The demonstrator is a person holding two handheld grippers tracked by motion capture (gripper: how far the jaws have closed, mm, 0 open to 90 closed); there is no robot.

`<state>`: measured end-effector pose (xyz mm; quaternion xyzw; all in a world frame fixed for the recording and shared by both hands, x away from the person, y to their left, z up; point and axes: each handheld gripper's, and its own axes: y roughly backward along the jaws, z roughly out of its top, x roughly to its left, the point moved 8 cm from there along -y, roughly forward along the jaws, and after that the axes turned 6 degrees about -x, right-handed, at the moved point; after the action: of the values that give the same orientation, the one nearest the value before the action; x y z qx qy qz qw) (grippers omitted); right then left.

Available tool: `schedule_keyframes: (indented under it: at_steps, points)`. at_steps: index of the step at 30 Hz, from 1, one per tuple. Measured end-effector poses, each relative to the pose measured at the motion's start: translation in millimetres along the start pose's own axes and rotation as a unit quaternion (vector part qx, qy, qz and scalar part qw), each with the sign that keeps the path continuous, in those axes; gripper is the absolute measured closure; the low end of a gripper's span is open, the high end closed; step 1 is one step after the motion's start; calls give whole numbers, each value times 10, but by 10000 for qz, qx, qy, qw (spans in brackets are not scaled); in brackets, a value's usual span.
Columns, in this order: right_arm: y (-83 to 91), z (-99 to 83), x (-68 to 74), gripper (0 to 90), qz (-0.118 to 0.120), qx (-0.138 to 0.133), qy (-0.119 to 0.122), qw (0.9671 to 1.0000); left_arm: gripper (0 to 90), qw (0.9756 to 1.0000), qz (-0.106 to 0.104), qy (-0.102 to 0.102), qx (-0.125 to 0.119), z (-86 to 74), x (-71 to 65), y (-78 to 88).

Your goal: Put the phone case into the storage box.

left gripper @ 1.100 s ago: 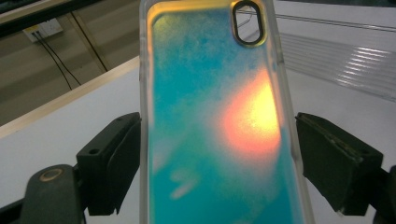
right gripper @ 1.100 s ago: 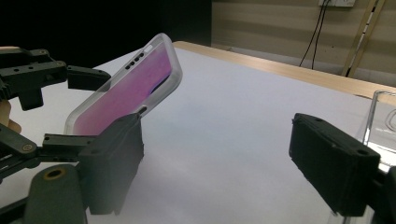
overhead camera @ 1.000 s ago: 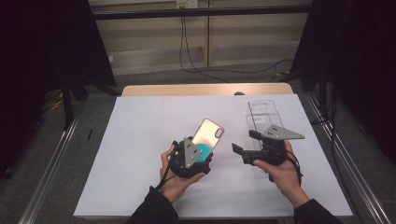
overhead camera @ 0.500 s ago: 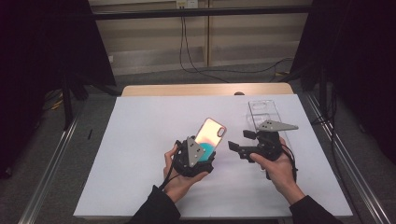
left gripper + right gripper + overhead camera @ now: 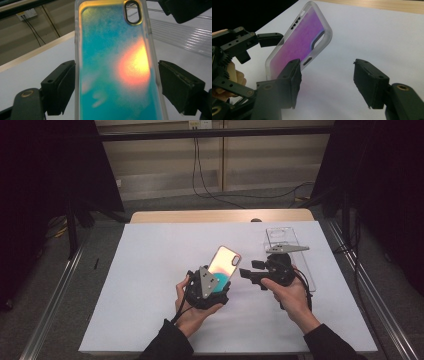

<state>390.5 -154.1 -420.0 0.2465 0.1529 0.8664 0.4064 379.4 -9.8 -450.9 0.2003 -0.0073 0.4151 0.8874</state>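
An iridescent phone case (image 5: pixel 223 265), teal with an orange glow, stands tilted above the white table. My left gripper (image 5: pixel 220 282) is shut on its lower part, with a pad against each long edge (image 5: pixel 117 85). In the right gripper view the case (image 5: pixel 299 42) looks purple and frosted. My right gripper (image 5: pixel 247 274) hovers just right of the case and points left at it. Its jaws (image 5: pixel 327 80) have just been closing, but they still stand apart with nothing between them. The case sits just beyond its left jaw.
A clear plastic case (image 5: pixel 287 245) lies flat on the white table sheet (image 5: pixel 150 270), behind my right hand. A wooden table edge (image 5: pixel 200 216) runs along the far side. Metal rails (image 5: pixel 55 295) flank the table, and cables lie on the floor behind.
My right gripper has moved left and a little away from me, toward the held phone case, and its jaws have narrowed. The left gripper and the case have stayed put.
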Motion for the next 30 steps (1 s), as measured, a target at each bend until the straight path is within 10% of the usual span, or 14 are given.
schedule_keyframes:
  at_steps: [30]
  points:
    - [-246,40,-2,687,40,711,-771,9945,170,9998,-104,-85,125,-64,-93,-68]
